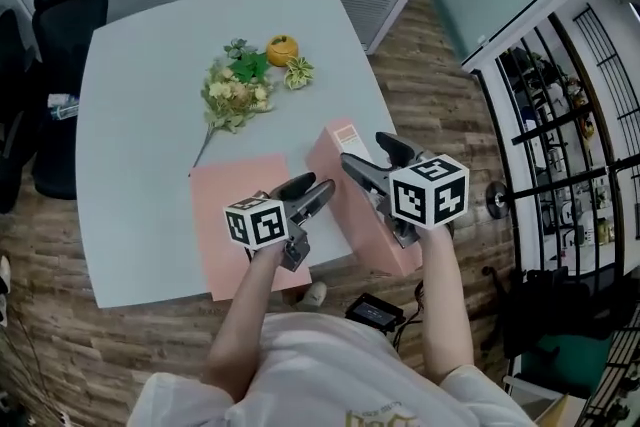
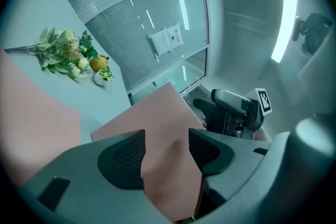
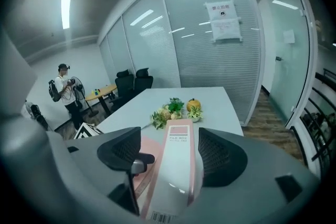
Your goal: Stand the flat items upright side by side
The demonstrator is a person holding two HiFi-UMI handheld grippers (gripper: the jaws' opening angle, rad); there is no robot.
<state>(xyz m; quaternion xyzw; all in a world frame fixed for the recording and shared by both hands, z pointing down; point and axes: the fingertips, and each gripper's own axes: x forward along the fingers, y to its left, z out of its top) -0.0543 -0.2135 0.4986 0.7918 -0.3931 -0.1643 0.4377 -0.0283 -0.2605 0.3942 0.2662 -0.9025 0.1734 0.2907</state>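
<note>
Clamped the left gripper [image 1: 308,187] on the raised pink file box [image 1: 352,227] near the front right corner of the table [image 1: 140,115], beside a second file box [image 1: 232,195] lying flat; spread the right gripper [image 1: 366,151] wide around its spine, pads clear.

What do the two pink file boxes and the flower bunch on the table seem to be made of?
Raised file box: probably plastic or coated board; a soft glare on its white spine suggests a smooth, semi-gloss skin.
Flat file box: same pink, duller look, likely the same material, not certain.
Flower bunch: seemingly artificial, plastic or fabric; even colours, lying without water.
</note>
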